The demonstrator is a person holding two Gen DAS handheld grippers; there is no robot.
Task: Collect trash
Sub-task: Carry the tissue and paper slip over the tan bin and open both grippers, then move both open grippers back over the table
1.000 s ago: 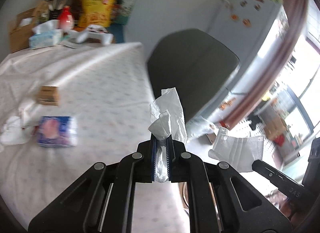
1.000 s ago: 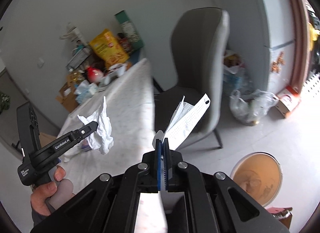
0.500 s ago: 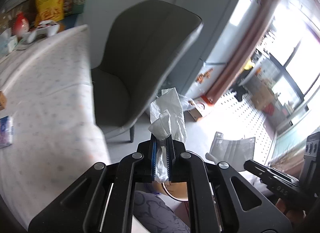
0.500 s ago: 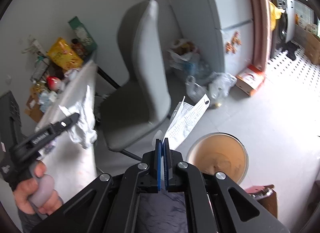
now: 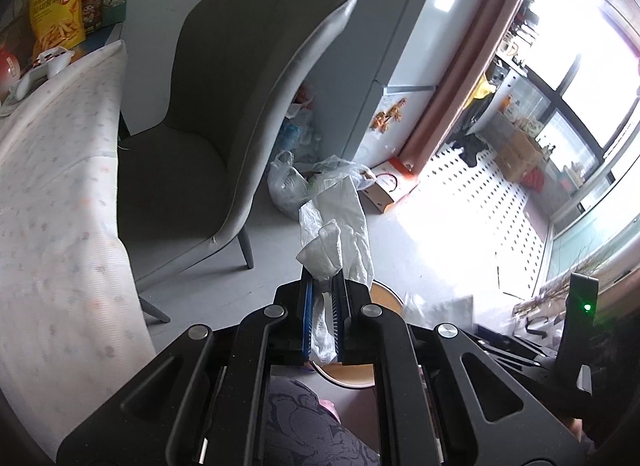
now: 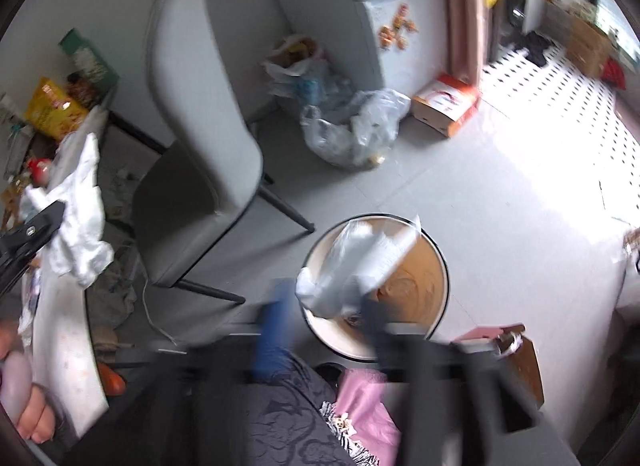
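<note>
My left gripper (image 5: pixel 323 286) is shut on a crumpled white tissue (image 5: pixel 334 238) and holds it over the floor, just above the round bin's rim (image 5: pixel 384 294). It also shows in the right wrist view (image 6: pixel 40 221) with the tissue (image 6: pixel 80 209). My right gripper (image 6: pixel 326 298) is blurred with its jaws spread apart. The white face mask (image 6: pixel 360 258) is loose between them, over the round orange-brown trash bin (image 6: pixel 412 282) on the floor.
A grey chair (image 5: pixel 224 113) stands beside the cloth-covered table (image 5: pixel 52 169). Plastic bags (image 6: pixel 352 129) and an orange-white box (image 6: pixel 446 105) lie by the fridge (image 6: pixel 372 5). A brown box (image 6: pixel 516 354) sits right of the bin. My lap is below.
Both grippers have swung from the table toward the floor bin. The right gripper has opened and let go of the face mask over the bin. The left still holds the tissue.
</note>
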